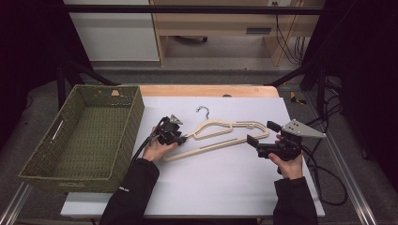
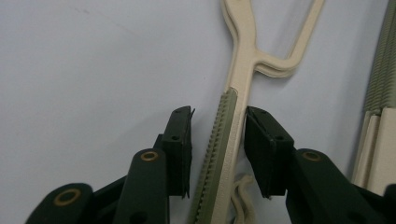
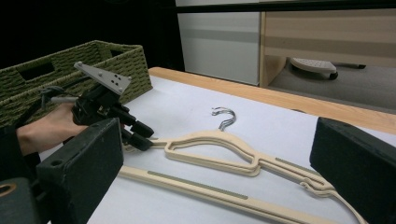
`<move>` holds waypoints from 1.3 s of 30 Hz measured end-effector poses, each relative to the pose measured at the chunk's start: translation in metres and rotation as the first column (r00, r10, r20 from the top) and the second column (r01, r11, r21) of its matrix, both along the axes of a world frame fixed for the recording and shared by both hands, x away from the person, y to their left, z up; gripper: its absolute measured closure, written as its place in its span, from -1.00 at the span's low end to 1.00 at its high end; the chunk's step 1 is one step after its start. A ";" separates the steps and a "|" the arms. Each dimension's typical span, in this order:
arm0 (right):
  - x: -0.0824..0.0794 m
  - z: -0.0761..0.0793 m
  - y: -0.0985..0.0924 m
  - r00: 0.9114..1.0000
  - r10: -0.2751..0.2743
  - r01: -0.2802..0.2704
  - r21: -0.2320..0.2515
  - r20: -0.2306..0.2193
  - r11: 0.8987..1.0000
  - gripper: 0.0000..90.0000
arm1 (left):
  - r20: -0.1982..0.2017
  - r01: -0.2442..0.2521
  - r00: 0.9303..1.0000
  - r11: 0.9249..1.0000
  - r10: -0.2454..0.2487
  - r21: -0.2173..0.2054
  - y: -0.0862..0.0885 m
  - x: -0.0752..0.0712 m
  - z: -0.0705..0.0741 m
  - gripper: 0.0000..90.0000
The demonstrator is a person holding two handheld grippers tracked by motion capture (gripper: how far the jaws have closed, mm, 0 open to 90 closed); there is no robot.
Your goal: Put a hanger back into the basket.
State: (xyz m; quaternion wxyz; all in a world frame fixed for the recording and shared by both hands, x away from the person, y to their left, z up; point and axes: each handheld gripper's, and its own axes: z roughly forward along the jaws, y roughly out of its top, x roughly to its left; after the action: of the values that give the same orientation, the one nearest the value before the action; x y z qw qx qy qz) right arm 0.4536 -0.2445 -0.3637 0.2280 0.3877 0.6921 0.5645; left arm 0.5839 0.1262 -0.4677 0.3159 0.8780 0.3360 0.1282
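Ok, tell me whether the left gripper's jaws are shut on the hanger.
Not yet. The left gripper straddles the hanger arm, with gaps visible beside both pads.

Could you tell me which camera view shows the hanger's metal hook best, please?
The right gripper view: the hook stands sharp against the white sheet above the hanger. The high view shows it small but whole. The left gripper view shows just the hanger's arm.

- Cream hanger [image 1: 220, 136]: smooth matt plastic, ribbed grey-green grip strips, shiny metal hook [image 1: 203, 111].
- Green basket [image 1: 89, 136]: rough woven fibre.
- Table cover [image 1: 211, 183]: matt white.
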 end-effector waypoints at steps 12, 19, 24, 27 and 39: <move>0.003 -0.003 0.003 1.000 0.004 -0.004 -0.009 -0.013 1.000 -0.93 | 0.020 0.076 0.997 0.994 -0.078 0.080 -0.003 -0.007 0.005 0.70; 0.004 -0.004 0.006 1.000 0.009 -0.010 -0.013 -0.022 1.000 -0.93 | 0.007 0.097 0.995 0.991 -0.098 0.096 -0.005 -0.011 0.007 0.72; 0.005 -0.005 0.007 1.000 0.012 -0.013 -0.020 -0.024 1.000 -0.93 | -0.007 0.097 0.995 0.992 -0.097 0.078 -0.003 -0.010 0.007 0.72; 0.005 -0.005 0.007 1.000 0.012 -0.012 -0.020 -0.025 1.000 -0.93 | -0.005 0.089 0.996 0.994 -0.089 0.071 -0.003 -0.009 0.006 0.72; 0.004 -0.005 0.006 1.000 0.012 -0.013 -0.013 -0.024 1.000 -0.93 | -0.021 0.081 0.997 0.997 -0.081 0.011 0.001 -0.006 0.006 0.72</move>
State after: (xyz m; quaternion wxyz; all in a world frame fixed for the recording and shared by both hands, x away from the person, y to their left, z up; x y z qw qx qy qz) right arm 0.4575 -0.2383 -0.3683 0.2188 0.3884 0.7008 0.5569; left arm 0.5777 0.1272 -0.4617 0.3120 0.8940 0.3027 0.1085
